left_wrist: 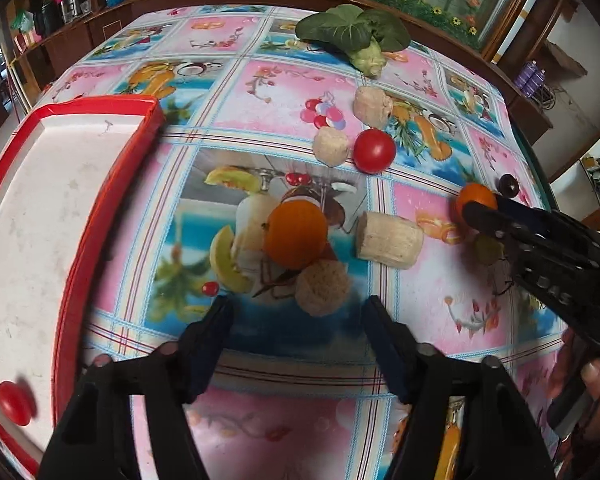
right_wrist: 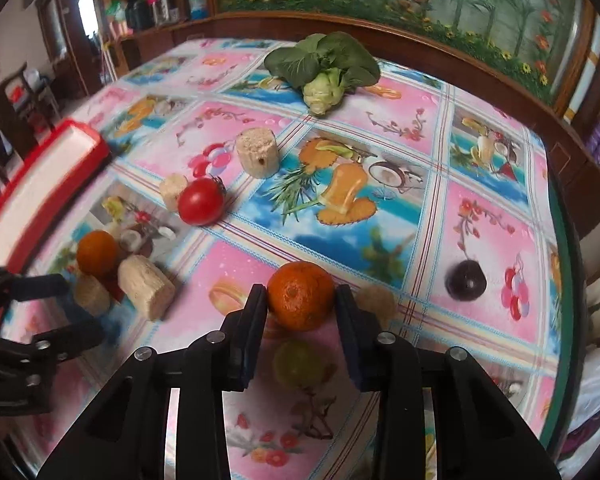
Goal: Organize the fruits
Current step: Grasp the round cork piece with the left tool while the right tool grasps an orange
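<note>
At centre frame of the right wrist view, the right gripper (right_wrist: 301,300) had its jaws clamped on a tangerine (right_wrist: 301,300), one pad against each side of it, with a green grape (right_wrist: 298,364) lying just below on the tablecloth (right_wrist: 480,208). Over in the left wrist view, the left gripper (left_wrist: 298,312) hung with jaws spread wide and nothing between them; a second tangerine (left_wrist: 295,233) sat just ahead beside a cut pale chunk (left_wrist: 389,239). At far left lay the red-rimmed tray (left_wrist: 112,184), a tomato (left_wrist: 14,403) in its lower corner.
</note>
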`<state>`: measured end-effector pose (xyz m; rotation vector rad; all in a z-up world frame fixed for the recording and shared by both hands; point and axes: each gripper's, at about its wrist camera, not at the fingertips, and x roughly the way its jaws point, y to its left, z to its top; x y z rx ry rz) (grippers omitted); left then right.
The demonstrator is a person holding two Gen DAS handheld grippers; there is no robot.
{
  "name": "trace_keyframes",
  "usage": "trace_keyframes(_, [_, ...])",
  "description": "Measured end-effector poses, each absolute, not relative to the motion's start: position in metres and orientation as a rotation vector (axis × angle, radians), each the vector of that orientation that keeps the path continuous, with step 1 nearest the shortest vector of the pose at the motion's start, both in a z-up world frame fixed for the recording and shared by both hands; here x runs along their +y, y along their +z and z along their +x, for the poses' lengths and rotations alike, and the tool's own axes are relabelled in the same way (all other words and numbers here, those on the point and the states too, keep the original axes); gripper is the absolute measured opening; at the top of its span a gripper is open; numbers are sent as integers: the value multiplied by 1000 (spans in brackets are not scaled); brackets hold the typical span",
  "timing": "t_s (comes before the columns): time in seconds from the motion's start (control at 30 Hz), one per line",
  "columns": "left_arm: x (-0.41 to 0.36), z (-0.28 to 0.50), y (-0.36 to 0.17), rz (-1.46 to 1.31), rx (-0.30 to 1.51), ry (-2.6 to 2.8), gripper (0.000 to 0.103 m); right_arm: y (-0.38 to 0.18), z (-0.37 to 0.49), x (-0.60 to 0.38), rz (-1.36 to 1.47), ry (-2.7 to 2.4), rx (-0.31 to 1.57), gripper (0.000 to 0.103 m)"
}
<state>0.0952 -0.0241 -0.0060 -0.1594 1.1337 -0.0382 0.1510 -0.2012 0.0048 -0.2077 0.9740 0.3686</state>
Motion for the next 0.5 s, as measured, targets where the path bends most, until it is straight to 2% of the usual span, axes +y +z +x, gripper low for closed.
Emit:
trace_keyframes(0.1, [-25, 95, -6, -131, 1106, -31, 49, 14, 144, -206, -155, 382, 956, 34])
trace_keyframes(0.13, [-26, 94, -6, -126, 1099, -34, 36, 18, 140, -208, -135, 389, 953, 34])
trace_keyframes(0.17, [-26, 93, -6, -122, 1096, -45, 29, 21, 138, -208, -122, 394, 952, 34])
trace_keyframes(0.5, [-11, 52, 2, -178, 1108, -141, 29, 32, 75, -211, -60, 427, 948, 34])
